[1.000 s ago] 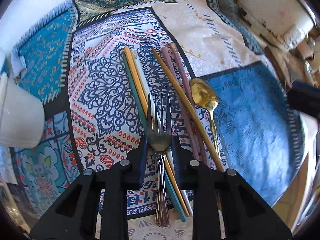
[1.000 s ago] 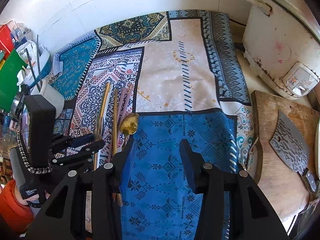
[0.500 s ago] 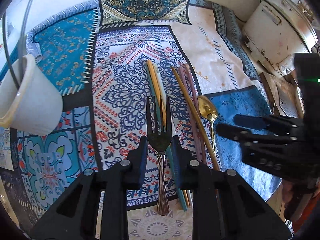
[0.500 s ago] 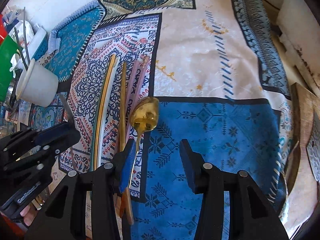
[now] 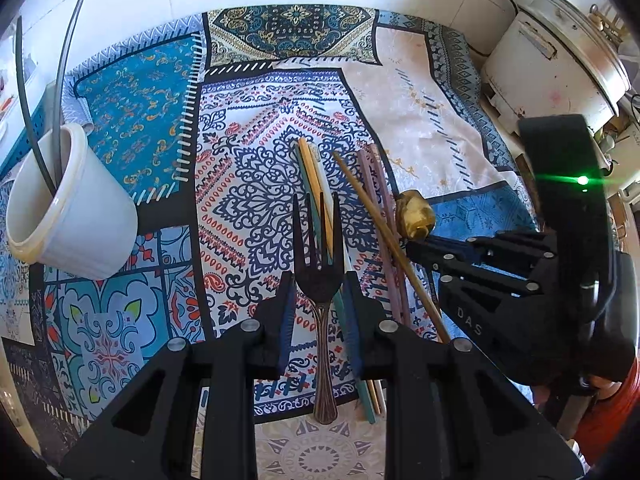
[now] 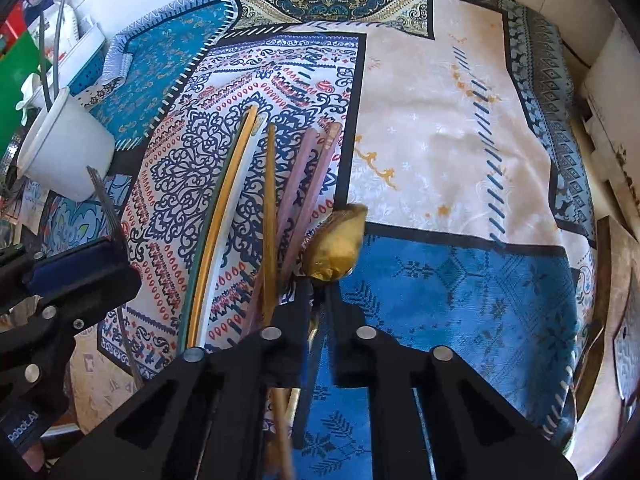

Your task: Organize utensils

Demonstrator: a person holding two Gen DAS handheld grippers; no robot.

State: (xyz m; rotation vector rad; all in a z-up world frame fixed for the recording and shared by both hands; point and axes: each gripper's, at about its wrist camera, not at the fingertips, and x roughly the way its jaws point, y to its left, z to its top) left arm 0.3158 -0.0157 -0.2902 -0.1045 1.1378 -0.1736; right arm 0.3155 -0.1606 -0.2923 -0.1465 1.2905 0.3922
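Fork [image 5: 318, 280] sits clamped at its neck in my left gripper [image 5: 319, 294], lifted over the chopsticks [image 5: 320, 196]; my right gripper [image 6: 319, 300] pinches the gold spoon [image 6: 336, 246] just below its bowl. Both look thin, stiff, slick metal, so I judge the neck the safest hold. Beneath lies a patterned cloth [image 5: 256, 184] on the tabletop, with a white cup [image 5: 68, 208] at left.

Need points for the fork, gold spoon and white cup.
fork [image 5: 318, 280], left wrist view, on the base of its tines.
gold spoon [image 6: 336, 246], right wrist view, on its bowl.
white cup [image 5: 80, 216], left wrist view, on its outer wall.
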